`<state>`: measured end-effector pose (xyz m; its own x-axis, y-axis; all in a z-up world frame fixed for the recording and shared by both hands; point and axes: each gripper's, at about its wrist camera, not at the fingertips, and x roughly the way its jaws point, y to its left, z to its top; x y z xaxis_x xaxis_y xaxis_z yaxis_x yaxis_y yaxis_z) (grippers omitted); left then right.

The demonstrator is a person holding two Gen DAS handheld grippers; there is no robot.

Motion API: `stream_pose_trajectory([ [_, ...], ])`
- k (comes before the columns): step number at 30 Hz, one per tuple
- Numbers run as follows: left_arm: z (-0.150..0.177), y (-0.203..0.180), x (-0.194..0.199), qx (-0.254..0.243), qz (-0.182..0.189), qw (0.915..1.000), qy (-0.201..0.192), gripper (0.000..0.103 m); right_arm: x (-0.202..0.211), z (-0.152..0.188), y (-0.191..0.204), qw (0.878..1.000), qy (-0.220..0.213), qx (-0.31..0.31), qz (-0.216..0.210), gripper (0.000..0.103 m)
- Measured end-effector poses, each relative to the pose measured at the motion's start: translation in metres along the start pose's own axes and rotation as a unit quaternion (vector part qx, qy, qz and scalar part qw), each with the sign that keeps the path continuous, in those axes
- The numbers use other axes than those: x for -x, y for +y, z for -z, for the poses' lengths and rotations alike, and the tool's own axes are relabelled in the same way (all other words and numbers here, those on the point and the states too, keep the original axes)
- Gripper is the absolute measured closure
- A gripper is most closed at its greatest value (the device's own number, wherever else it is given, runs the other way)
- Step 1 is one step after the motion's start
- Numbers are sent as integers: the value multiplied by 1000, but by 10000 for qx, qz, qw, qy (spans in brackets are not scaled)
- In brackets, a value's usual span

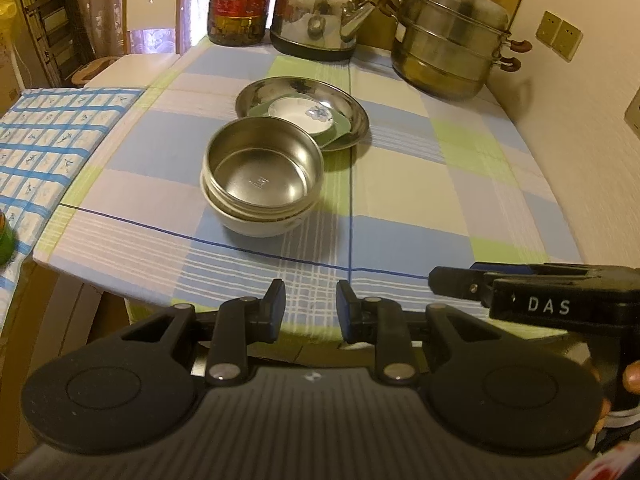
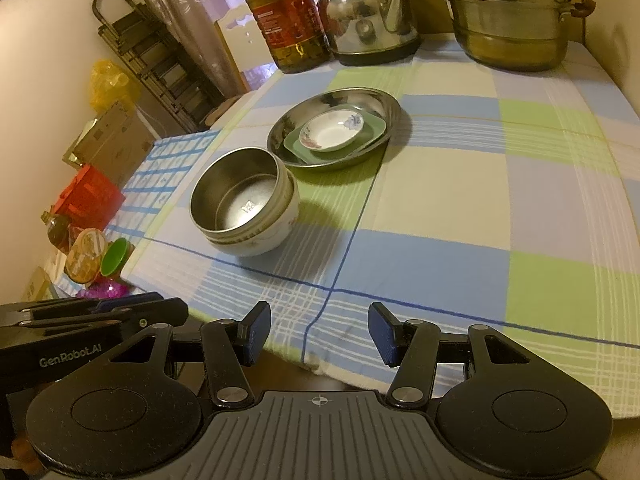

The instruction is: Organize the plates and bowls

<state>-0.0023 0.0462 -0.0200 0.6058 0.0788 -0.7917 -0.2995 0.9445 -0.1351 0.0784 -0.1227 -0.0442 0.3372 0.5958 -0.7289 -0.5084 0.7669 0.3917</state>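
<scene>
— Where are the dishes?

— Mid-table. A steel bowl sits nested in a white bowl; just behind it, a steel plate holds a green dish with a small white saucer on top.

— And the grippers?

— Both hang over the table's near edge, well short of the bowls. The left gripper has its jaws a little apart with nothing between them; the right gripper stands wider, also empty.

— Room to move?

— Bare tablecloth stretches to the right of the stack. The far edge is crowded: oil bottle, kettle, steamer pot.
</scene>
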Motion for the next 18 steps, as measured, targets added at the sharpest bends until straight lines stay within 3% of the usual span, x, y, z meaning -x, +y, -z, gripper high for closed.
stream_pose_trajectory([
  [11, -31, 32, -8, -166, -295, 9981, -525, 80, -14, -28, -2, 9980, -424, -319, -351, 49],
  [12, -35, 35, -10, -188, -302, 9977, -571, 80, -16, -32, -1, 9975, -521, -291, -380, 54],
  [13, -41, 39, -13, -224, -302, 9973, -627, 80, -19, -35, 0, 9972, -579, -270, -399, 68],
  [15, -50, 44, -20, -289, -309, 9966, -706, 81, -27, -42, 1, 9965, -622, -273, -483, 85],
  [18, -65, 53, -33, -348, -284, 9960, -771, 86, -40, -54, 3, 9957, -707, -231, -561, 93],
])
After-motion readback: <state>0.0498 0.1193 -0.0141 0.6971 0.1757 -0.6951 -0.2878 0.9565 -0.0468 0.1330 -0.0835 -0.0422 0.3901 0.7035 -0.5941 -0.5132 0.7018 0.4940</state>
